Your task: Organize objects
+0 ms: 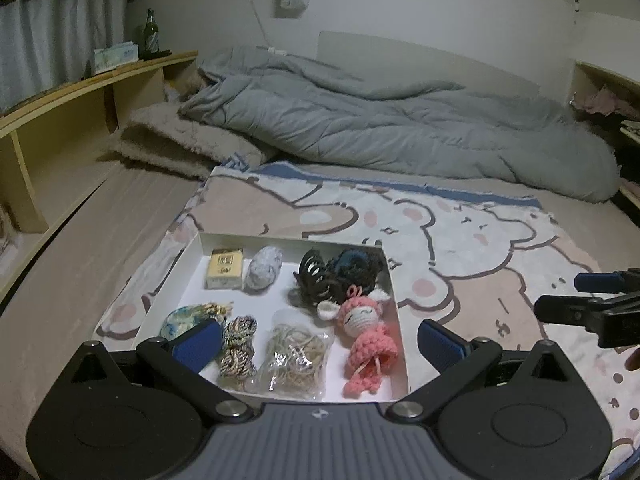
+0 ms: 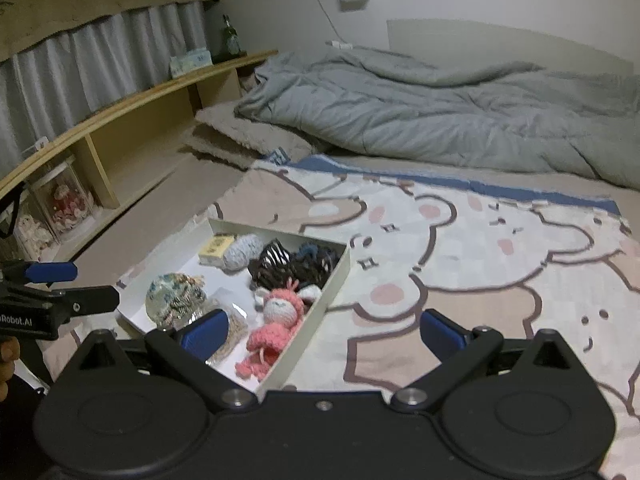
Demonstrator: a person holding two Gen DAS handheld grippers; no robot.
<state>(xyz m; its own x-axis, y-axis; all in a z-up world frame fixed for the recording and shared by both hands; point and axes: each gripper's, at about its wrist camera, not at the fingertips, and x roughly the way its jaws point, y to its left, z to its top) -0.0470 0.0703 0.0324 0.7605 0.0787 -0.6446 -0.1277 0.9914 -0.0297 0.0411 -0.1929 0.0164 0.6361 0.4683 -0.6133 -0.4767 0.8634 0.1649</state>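
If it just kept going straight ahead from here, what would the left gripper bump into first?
Probably the clear bag of twine lying in the white box: it sits centred between the open fingers of the left gripper, with the braided cord and pink crochet doll flanking it. Depth is hard to judge.

A white tray sits on the bear-print blanket on the bed, holding a pink crocheted doll, black hair claw, grey yarn ball and yellow box. The right gripper hangs wide open over the tray's near corner. The left gripper shows at the left edge.
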